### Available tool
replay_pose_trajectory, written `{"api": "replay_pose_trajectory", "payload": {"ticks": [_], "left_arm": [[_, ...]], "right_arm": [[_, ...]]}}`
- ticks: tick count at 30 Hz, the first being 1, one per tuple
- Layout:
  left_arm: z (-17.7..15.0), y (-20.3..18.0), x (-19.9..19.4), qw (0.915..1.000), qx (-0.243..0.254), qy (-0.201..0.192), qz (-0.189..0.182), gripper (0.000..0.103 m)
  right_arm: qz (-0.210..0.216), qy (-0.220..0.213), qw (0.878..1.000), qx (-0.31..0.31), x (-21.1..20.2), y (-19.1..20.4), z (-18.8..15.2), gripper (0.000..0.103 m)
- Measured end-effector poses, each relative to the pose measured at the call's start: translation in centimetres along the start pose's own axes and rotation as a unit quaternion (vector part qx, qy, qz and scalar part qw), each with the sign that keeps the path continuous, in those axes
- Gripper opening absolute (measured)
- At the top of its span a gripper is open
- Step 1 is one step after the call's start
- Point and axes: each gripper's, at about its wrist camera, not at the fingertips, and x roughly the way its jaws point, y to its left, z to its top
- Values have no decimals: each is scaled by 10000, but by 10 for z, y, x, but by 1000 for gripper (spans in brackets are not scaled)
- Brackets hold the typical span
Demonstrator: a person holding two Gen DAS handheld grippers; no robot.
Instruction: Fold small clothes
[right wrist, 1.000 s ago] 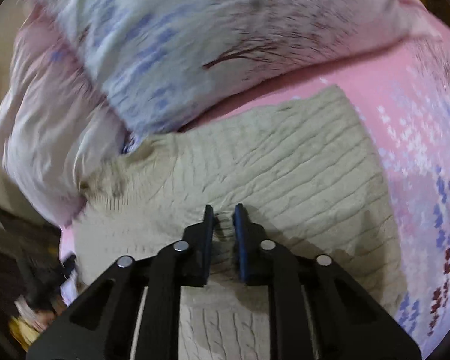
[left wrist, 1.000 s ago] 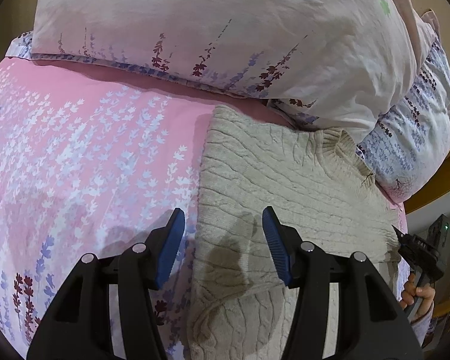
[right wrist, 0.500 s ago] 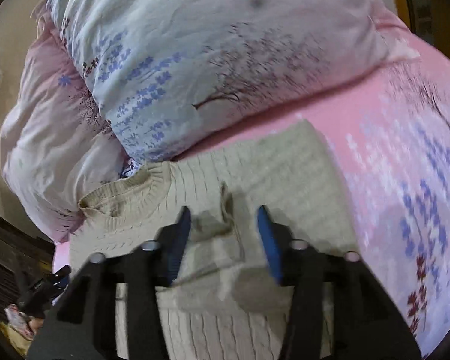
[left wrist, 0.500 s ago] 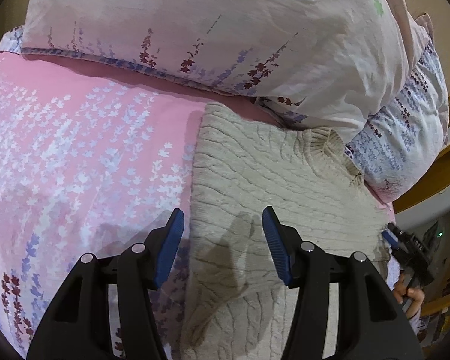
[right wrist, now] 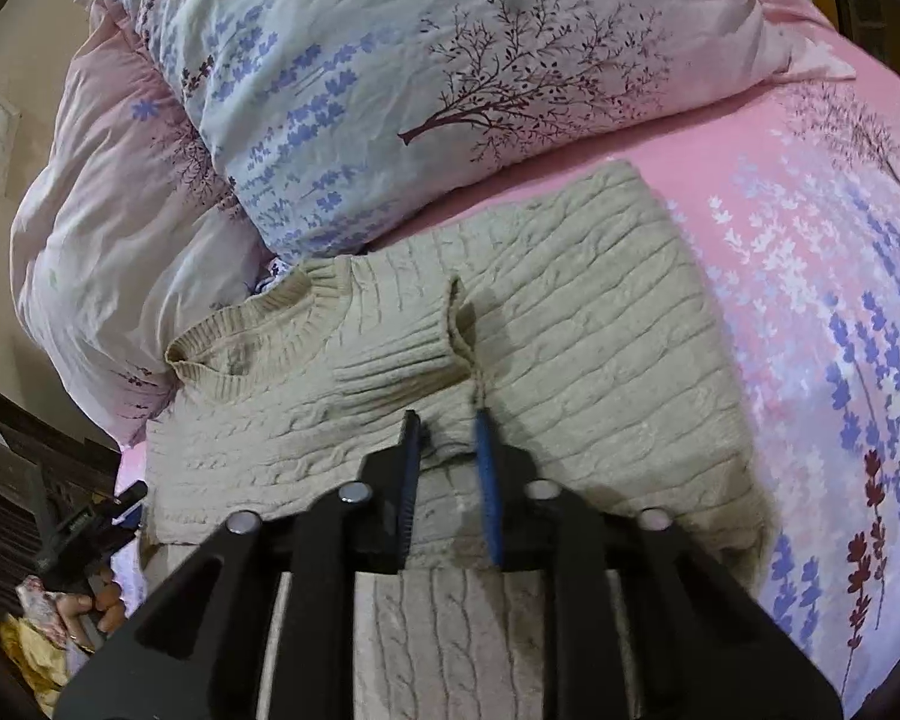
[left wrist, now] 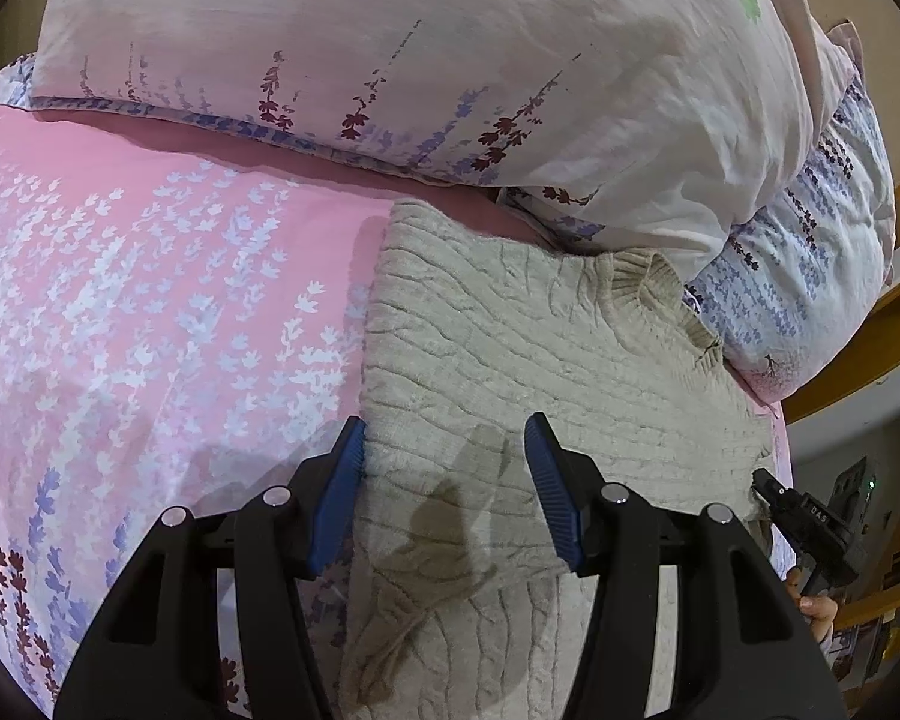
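Nearest in the right wrist view, the right gripper (right wrist: 447, 423) has its jaws drawn nearly together on a fold of the sweater (right wrist: 600, 348), apparently the base of the sleeve (right wrist: 402, 348) that lies across the chest. Judging by that pinch, the sleeve is being laid inward so the body can be folded narrower.

The left gripper (left wrist: 444, 441) hovers just above the sweater's other edge, jaws about half open and holding nothing; one pad sits over the knit's side edge, the other over the body. It looks poised to take that edge for the next fold.

The sweater lies flat on the bed (left wrist: 150, 300), collar (right wrist: 240, 336) pointing toward the pillows (right wrist: 450, 90), which crowd its top edge. That leaves little room beyond the collar, so folding inward and toward the person seems the easier way.
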Motion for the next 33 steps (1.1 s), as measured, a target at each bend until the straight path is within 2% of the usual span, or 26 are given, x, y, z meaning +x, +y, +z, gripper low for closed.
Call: {"api": "replay_pose_trajectory", "payload": {"ticks": [2, 4, 6, 9, 13, 17, 18, 19, 20, 21, 22, 23, 24, 29, 31, 33], "left_arm": [[0, -1, 1, 10000, 13, -5, 8, 55], [1, -2, 2, 10000, 11, -12, -18, 51], [2, -2, 5, 10000, 25, -6, 59, 30], [5, 8, 7, 9997, -222, -6, 38, 12], [9, 28, 4, 9983, -573, -87, -100, 9], [11, 36, -4, 9973, -537, -412, 287, 0], [11, 40, -4, 9965, -578, -435, 407, 0], [11, 43, -5, 9967, -607, -435, 330, 0], [9, 45, -8, 9969, -606, -418, 269, 0], [8, 43, -12, 9974, -532, -453, 188, 0], [6, 38, -17, 9979, -394, -511, 87, 0], [4, 32, -22, 9982, -237, -546, 11, 0], [4, 25, -26, 9985, -93, -535, -48, 0], [3, -2, -15, 9989, 377, -245, 95, 3], [-1, -8, -8, 9988, 455, -171, 72, 4], [-4, -10, 2, 9981, 497, -131, 342, 7]], "right_arm": [[-17, -230, 9997, 84, -10, -2, -3, 7], [22, -315, 9992, 245, -18, -7, -6, 7], [-37, -261, 9992, 285, -16, -7, -9, 7], [-319, -152, 9994, 44, -11, 0, -15, 7], [-366, -185, 9991, -104, -12, 10, -18, 8], [-474, -151, 9985, -240, -10, 13, -23, 8], [-508, -142, 9982, -287, -8, 14, -23, 8], [-580, -168, 9975, -368, -10, 17, -23, 10], [-643, -222, 9968, -408, -13, 19, -23, 17], [-676, -311, 9964, -419, -17, 21, -23, 20], [-640, -467, 9958, -453, -24, 24, -22, 29], [-565, -555, 9956, -494, -28, 27, -22, 42], [-502, -624, 9953, -537, -31, 30, -21, 45], [-100, -339, 9957, -857, -18, 51, -21, 46], [-122, -122, 9958, -898, -7, 55, -23, 46], [-217, 142, 9966, -777, 8, 50, -23, 47]]}}
